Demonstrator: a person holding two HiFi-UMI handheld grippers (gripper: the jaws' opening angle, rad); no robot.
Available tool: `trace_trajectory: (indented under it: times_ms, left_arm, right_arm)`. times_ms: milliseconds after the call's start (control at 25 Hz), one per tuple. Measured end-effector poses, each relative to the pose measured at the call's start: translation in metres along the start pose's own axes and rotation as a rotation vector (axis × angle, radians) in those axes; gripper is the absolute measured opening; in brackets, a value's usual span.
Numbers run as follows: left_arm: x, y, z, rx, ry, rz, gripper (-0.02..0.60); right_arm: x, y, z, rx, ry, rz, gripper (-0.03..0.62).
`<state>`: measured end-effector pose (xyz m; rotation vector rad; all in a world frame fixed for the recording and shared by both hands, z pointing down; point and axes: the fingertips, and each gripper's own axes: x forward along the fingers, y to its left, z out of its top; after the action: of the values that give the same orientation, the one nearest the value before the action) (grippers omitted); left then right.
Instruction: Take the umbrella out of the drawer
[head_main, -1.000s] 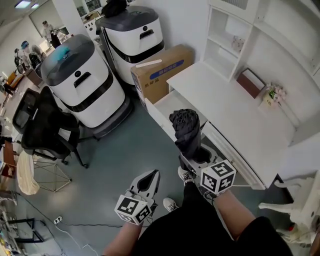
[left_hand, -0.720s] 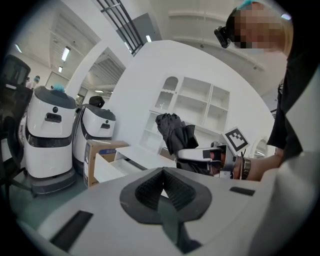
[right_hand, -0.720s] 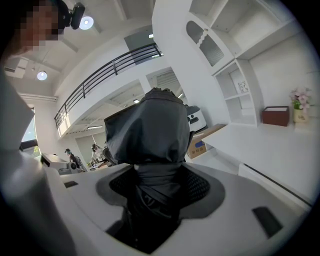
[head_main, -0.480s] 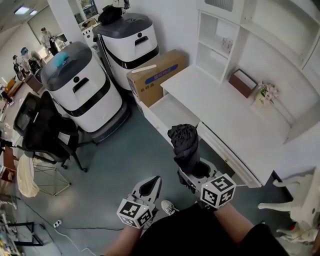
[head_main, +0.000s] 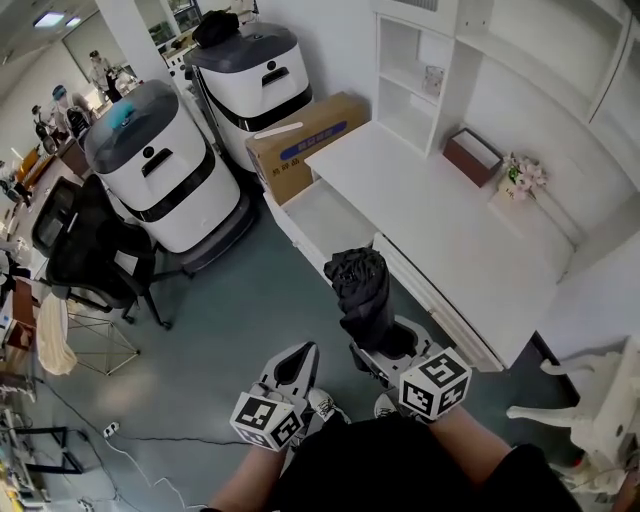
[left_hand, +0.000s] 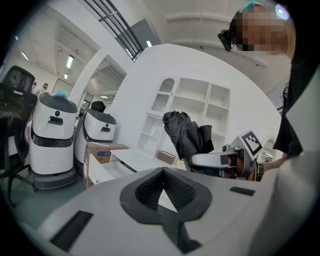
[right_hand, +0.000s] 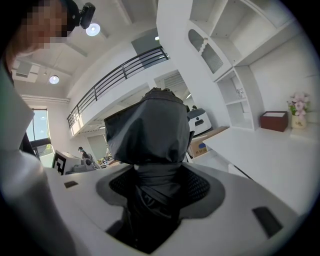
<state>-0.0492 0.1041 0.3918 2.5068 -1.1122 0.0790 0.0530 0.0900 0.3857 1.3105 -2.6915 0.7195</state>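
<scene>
The folded dark umbrella (head_main: 362, 292) is clear of the open drawer (head_main: 328, 215), in the air over the floor in front of the white worktop (head_main: 430, 205). Its long axis runs straight out from the right gripper (head_main: 384, 346), in line with the jaws. The bunched free end points away from the person, toward the drawer. The right gripper's jaws are clamped on the umbrella's lower end. The left gripper (head_main: 303, 355) sits just beside it, jaws closed together and empty.
</scene>
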Motion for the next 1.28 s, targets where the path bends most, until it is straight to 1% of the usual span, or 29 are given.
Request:
trace_trajectory:
  times_ms: [240,400,560,680,840,1280]
  left_arm:
    - [0.002,-0.041,-0.016,-0.004,-0.005,0.03,-0.003]
    - [0.004,-0.061,-0.027,-0.007,-0.003,0.041,-0.003]
    - [0.009,-0.077,-0.035,-0.008,-0.003,0.043,-0.003]
    - [0.011,-0.086,-0.038,-0.005,-0.001,0.043,-0.003]
    - [0.011,-0.095,-0.038,0.004,-0.003,0.041,-0.003]
    - [0.006,-0.108,-0.035,0.031,-0.004,0.035,-0.003]
  right_arm:
    - [-0.04,-0.006,-0.012,0.008,0.01,0.046,0.25]
    - [-0.059,-0.008,-0.02,0.003,0.017,0.067,0.25]
    - [-0.074,-0.013,-0.029,0.025,0.027,0.083,0.25]
    - [-0.083,-0.015,-0.032,0.037,0.029,0.095,0.25]
    - [-0.09,-0.014,-0.033,0.025,0.028,0.104,0.25]
    - [-0.097,-0.012,-0.033,0.03,0.017,0.113,0.25]
